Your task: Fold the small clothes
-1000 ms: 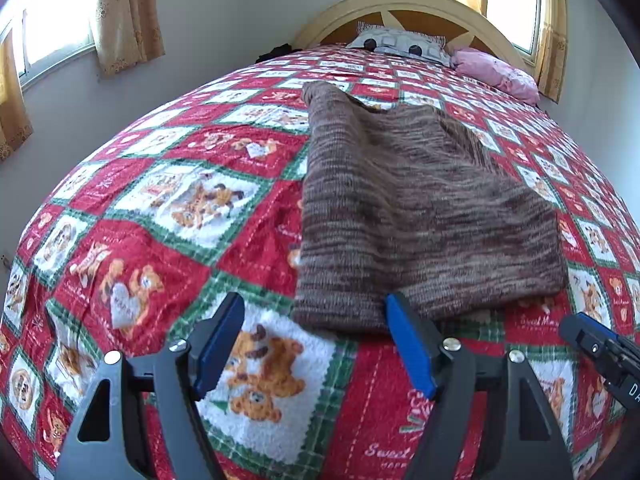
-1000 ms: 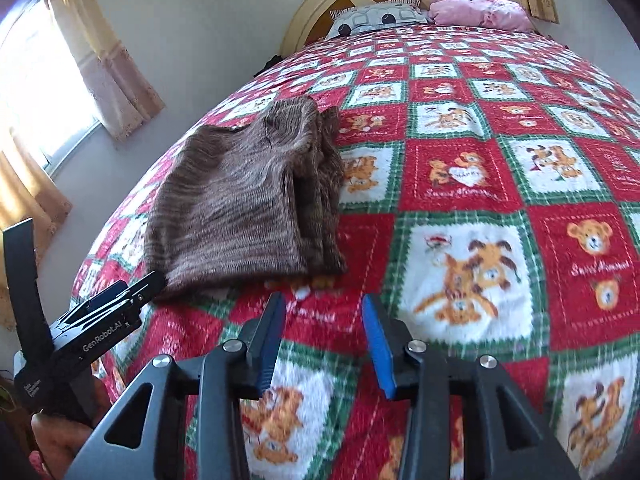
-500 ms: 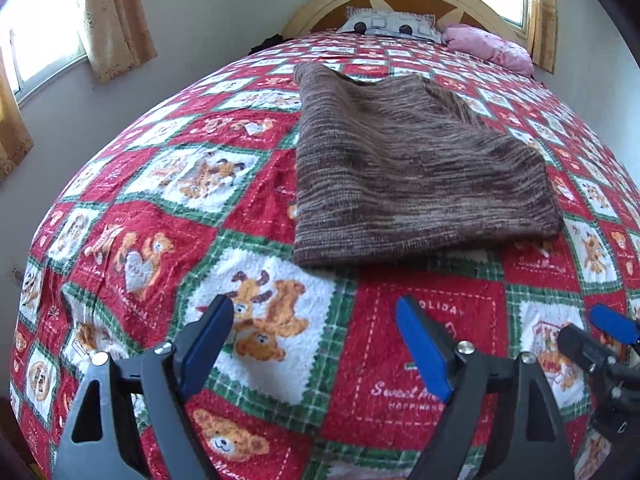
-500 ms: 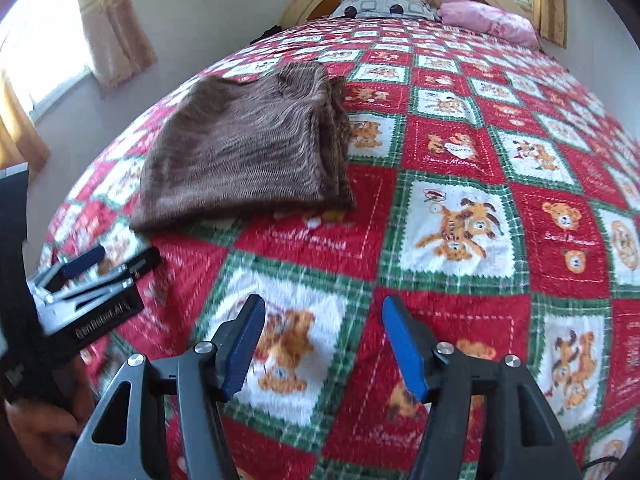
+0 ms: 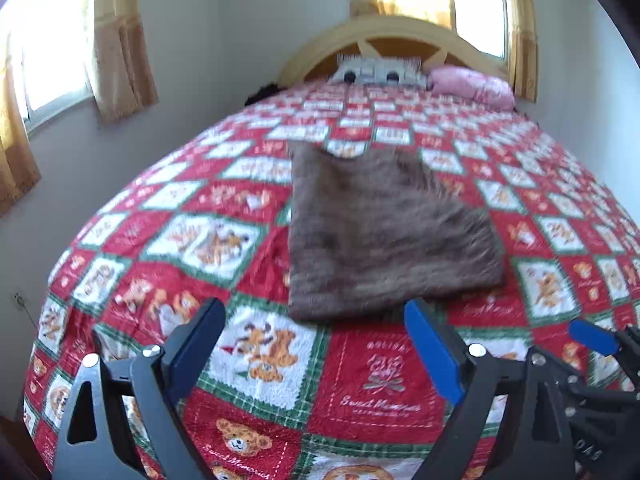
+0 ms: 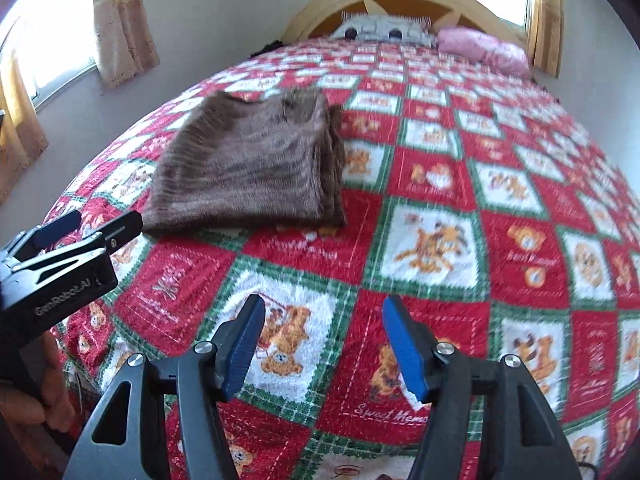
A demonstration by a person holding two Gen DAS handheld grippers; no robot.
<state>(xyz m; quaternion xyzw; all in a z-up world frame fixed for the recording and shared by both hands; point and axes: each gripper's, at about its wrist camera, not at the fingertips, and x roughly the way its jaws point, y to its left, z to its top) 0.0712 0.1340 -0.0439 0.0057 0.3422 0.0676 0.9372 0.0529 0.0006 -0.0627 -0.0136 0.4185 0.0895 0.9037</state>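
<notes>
A: How do the tongs stand?

B: The left gripper is spread wide, blue pads far apart, with nothing between them. It hangs over the quilt, clear of the cloth. The right gripper is likewise released, jaws parted and empty above a teddy-bear square.

A: Do they touch the garment?

B: No. In the left wrist view the brown knit garment lies just beyond the pads, its near edge close to the right pad but apart from it. In the right wrist view the garment sits well ahead and to the left, and the left gripper's tips are near its near left corner.

A: Which way does it lie?

B: Folded flat, on the near half of the bed, toward its left side. Its long axis runs from the foot toward the headboard, narrowing slightly at the far end. Stacked layers show along its right edge. Pillows lie far beyond it.
</notes>
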